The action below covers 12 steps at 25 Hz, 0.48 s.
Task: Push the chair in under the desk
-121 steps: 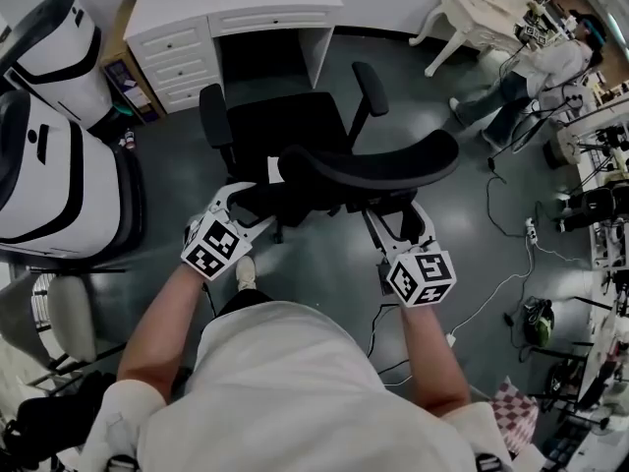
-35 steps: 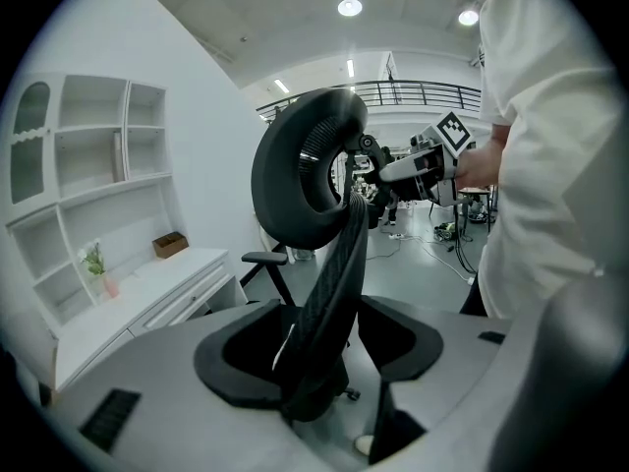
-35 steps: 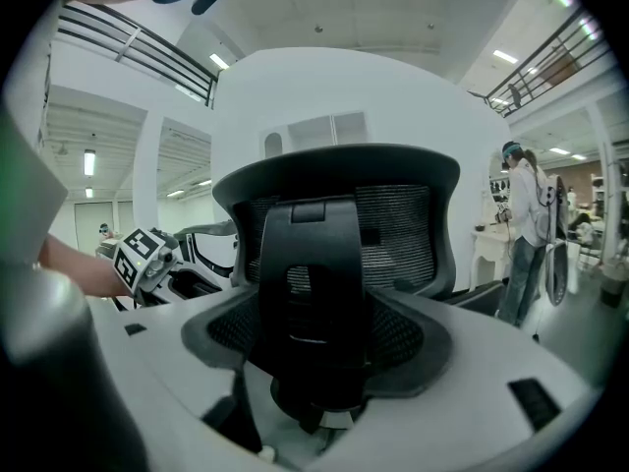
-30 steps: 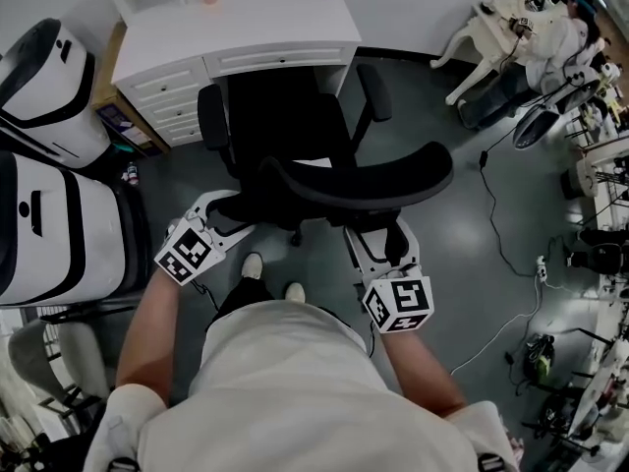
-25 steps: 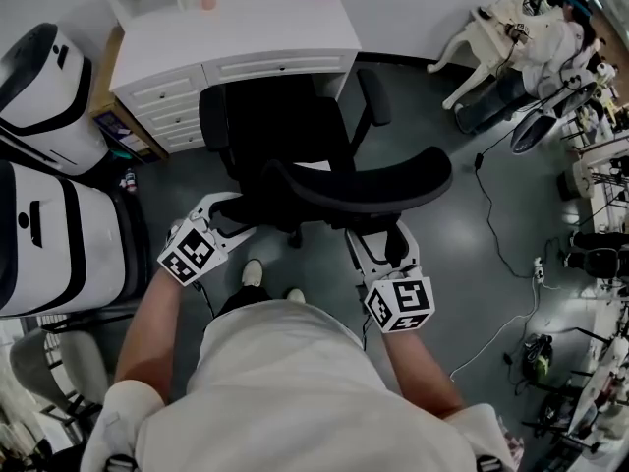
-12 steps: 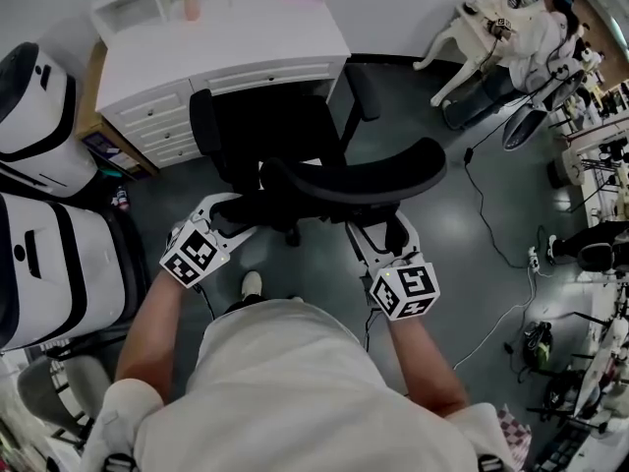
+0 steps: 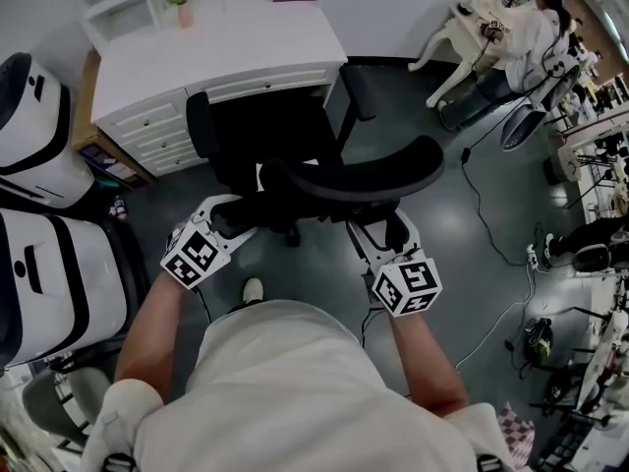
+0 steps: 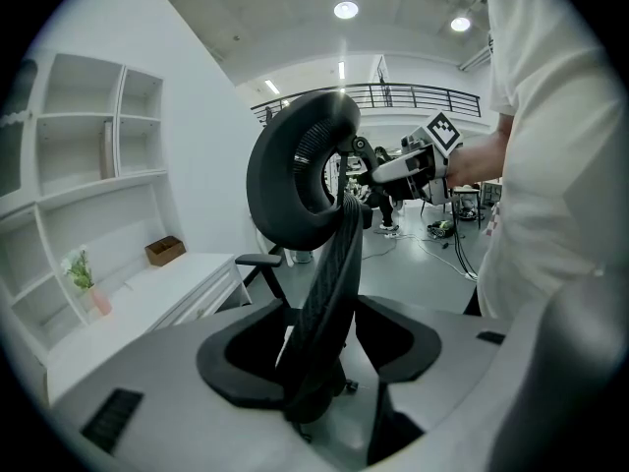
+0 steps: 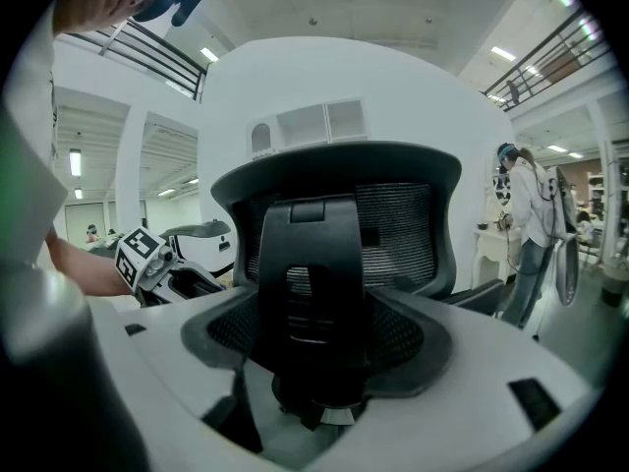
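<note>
Black mesh chair stands on the floor facing the white bench, with the seat front at the edge of the kneehole and the backrest toward the operator. Left gripper: fingers straddle the backrest's edge and have just been closing, but are not clamped; a gap shows on one side. Right gripper: fingers clenched on the spine. Expect a moderately heavy, free-rolling unit with yielding mesh and a stiff frame. Take hold on frame and spine, and push evenly to prevent swivel.
</note>
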### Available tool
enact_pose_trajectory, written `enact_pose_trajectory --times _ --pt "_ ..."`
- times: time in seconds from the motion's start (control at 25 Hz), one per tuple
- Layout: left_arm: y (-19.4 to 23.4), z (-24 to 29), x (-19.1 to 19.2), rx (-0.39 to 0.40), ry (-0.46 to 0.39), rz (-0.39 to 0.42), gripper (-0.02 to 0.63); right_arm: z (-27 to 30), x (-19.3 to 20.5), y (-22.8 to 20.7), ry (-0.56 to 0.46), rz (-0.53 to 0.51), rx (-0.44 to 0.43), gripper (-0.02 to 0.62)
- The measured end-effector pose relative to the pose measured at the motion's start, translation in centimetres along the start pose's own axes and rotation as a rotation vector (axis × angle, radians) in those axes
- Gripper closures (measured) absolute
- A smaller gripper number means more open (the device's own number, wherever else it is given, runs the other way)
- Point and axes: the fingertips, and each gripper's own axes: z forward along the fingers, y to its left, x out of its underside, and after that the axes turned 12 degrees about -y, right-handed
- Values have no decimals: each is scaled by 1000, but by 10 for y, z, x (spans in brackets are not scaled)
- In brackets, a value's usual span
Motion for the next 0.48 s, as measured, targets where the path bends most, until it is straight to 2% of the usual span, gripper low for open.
enact_pose_trajectory --times 0.48 --pt "19 -1 -1 14 9 24 382 16 -2 3 -6 0 -7 273"
